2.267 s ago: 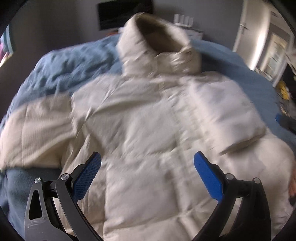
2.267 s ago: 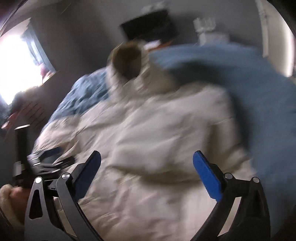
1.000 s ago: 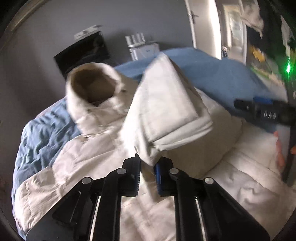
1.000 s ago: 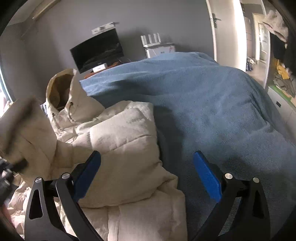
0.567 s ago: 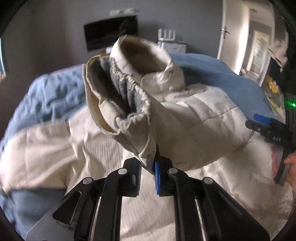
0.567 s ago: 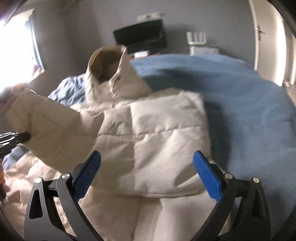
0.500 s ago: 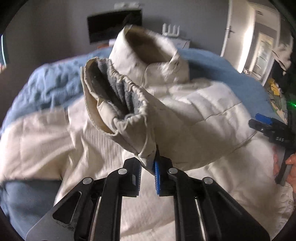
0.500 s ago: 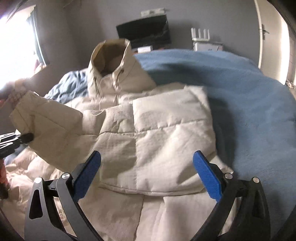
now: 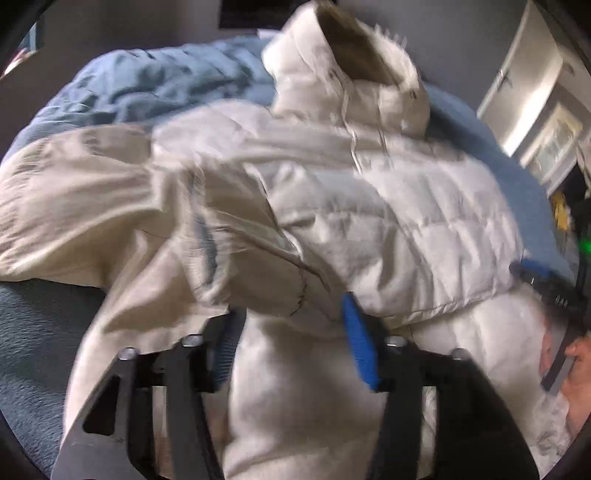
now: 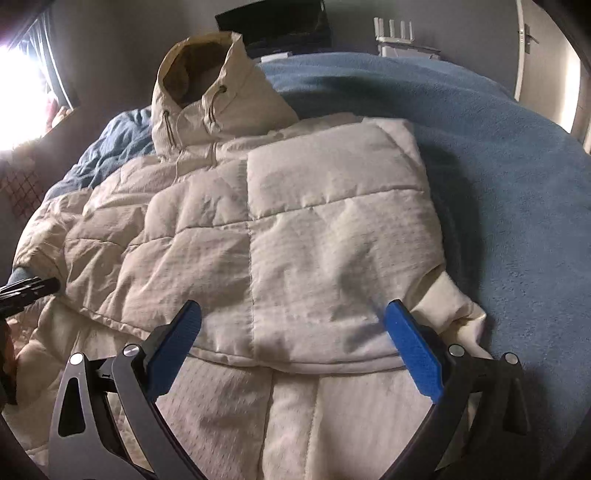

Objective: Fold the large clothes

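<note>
Over the lower front of the cream puffer jacket [image 10: 295, 258], the right gripper [image 10: 295, 354] hangs with its blue-padded fingers [image 10: 413, 354] spread wide and nothing between them. Just ahead of those fingers lies the jacket's right sleeve, folded across the chest so that its quilted panels run toward the jacket's left side. At the jacket's right edge a bunched cuff [image 10: 454, 302] pokes out from under the fold, beside the right-hand blue pad. Beyond the chest the hood [image 10: 207, 81] stands up at the far end of the jacket, its tan lining and drawcords showing.

The left gripper [image 9: 291, 339] sits over the jacket's left half with its jaws parted; the sleeve end lies loose between and just ahead of them, not pinched. This view is smeared by motion, so finer contact cannot be told.

The jacket rests on a blue blanket [image 10: 498, 166] that shows on both sides of it. Past the hood, against the grey wall, stand a dark screen [image 10: 273, 22] and a white router [image 10: 395, 33] with upright antennas.
</note>
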